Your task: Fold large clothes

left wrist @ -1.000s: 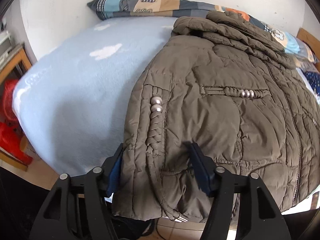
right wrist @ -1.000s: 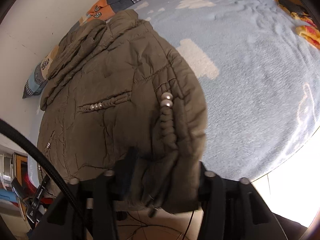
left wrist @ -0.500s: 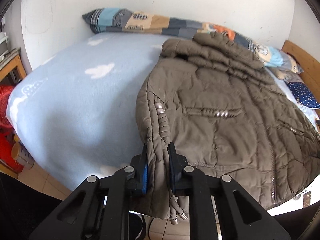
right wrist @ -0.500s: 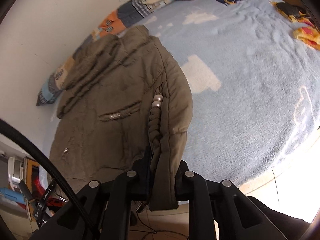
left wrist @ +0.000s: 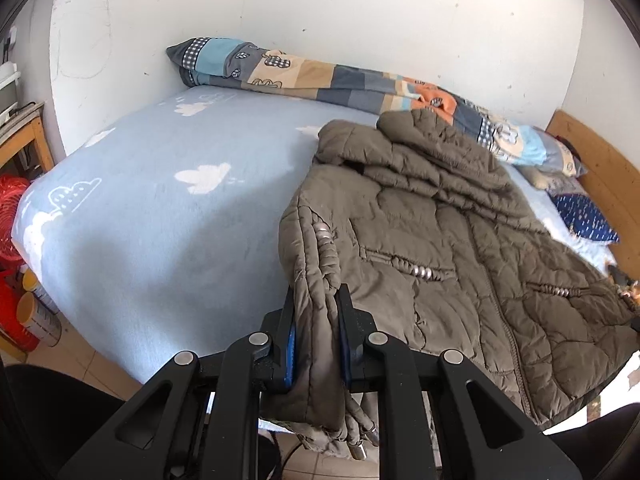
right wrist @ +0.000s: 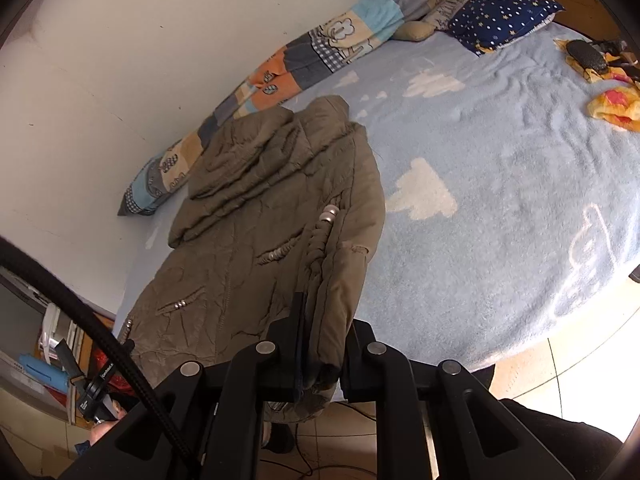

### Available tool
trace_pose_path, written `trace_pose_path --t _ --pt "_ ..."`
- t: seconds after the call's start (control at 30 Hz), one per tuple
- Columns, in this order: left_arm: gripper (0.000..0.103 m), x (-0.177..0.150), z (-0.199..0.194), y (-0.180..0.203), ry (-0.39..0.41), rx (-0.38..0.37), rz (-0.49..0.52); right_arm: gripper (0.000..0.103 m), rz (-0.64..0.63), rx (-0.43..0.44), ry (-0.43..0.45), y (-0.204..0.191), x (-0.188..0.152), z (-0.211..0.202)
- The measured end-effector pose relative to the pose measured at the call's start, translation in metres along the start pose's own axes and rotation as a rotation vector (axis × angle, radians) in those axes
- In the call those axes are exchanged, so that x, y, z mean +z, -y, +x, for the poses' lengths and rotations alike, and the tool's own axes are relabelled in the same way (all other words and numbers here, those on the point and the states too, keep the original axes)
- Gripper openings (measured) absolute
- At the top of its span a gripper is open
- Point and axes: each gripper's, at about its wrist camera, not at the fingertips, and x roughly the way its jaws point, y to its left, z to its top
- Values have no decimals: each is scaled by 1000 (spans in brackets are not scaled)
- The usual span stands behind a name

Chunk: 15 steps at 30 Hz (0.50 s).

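An olive-brown quilted jacket (left wrist: 440,240) lies on a light blue bed (left wrist: 160,208), its hood toward the wall. My left gripper (left wrist: 316,312) is shut on the jacket's bottom left corner and holds it lifted off the bed's edge. My right gripper (right wrist: 320,320) is shut on the jacket's (right wrist: 260,220) bottom right corner and holds it lifted too. The hem hangs below both grippers.
A patchwork pillow (left wrist: 320,76) lies along the white wall. A navy starred cushion (right wrist: 500,12) and yellow-red cloth (right wrist: 612,108) lie at the bed's (right wrist: 500,200) far end. Red baskets (left wrist: 12,208) stand on the floor at left. A wooden headboard (left wrist: 600,168) is at right.
Both grippers closed from open onto the jacket's bottom corners, then lifted and pulled back, raising the hem off the bed.
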Motion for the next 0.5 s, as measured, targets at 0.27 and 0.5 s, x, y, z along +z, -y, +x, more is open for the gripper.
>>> trace_pose_path --t 0.27,0.5 --pt "16 48 -8 1 27 -43 -18 14 -43 80 52 -32 49 -13" --pt "18 100 -8 7 71 -57 -37 14 -40 142 106 -53 97 -16"
